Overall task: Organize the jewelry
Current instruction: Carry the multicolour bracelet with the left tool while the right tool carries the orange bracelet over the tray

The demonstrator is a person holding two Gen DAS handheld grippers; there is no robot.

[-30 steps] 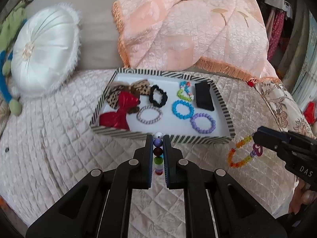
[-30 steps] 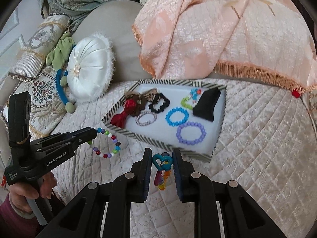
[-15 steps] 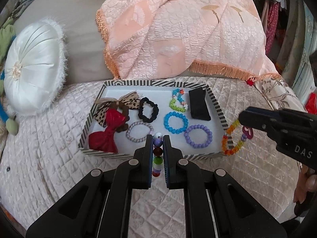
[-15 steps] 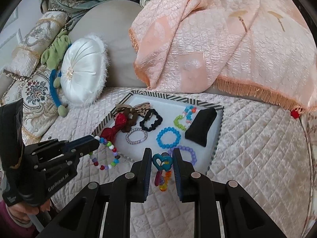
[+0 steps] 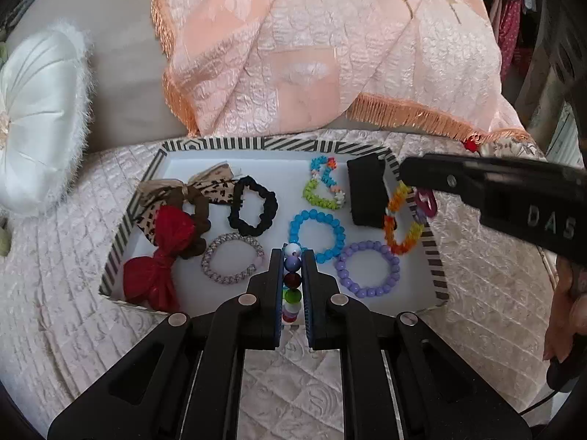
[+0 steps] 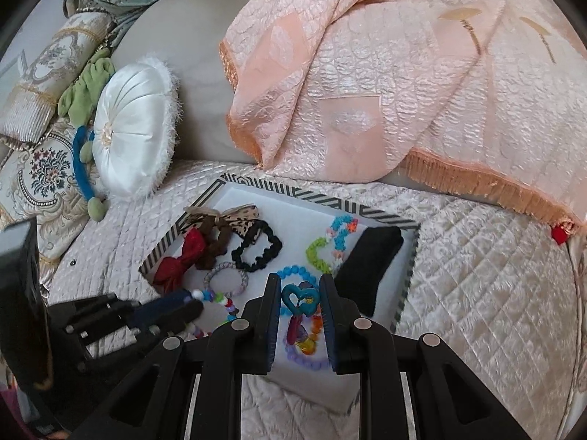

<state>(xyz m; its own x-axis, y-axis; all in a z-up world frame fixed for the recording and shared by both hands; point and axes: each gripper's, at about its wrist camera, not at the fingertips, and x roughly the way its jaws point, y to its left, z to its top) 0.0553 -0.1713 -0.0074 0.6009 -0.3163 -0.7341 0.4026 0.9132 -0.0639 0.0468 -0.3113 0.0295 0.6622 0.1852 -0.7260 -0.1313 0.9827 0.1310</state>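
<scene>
A striped-rim tray [image 5: 256, 143] [image 6: 293, 187] lies on the quilted bed. It holds a red bow [image 5: 161, 256], a black scrunchie [image 5: 253, 205], a blue bead bracelet [image 5: 317, 229], a purple bead bracelet [image 5: 367, 269] and a black pouch [image 5: 367, 192]. My left gripper [image 5: 292, 256] is shut on a multicolour bead bracelet [image 5: 292, 278] over the tray's near edge. In the right wrist view the left gripper [image 6: 190, 302] comes in from the lower left. My right gripper [image 6: 300, 282] is shut on a bracelet with a teal heart charm [image 6: 301, 299]. Its orange and yellow loop [image 5: 400, 220] hangs over the tray's right side.
A white round cushion [image 5: 36, 117] sits left of the tray. A peach fringed blanket [image 5: 330, 55] is heaped behind it. Patterned pillows [image 6: 44, 168] lie at the far left. A person's hand [image 5: 568, 311] grips the right tool's handle.
Both grippers have moved in toward the tray with their bracelets. The left one now reaches over its near edge. The right one's bracelet, earlier beside the tray, now hangs over its right side.
</scene>
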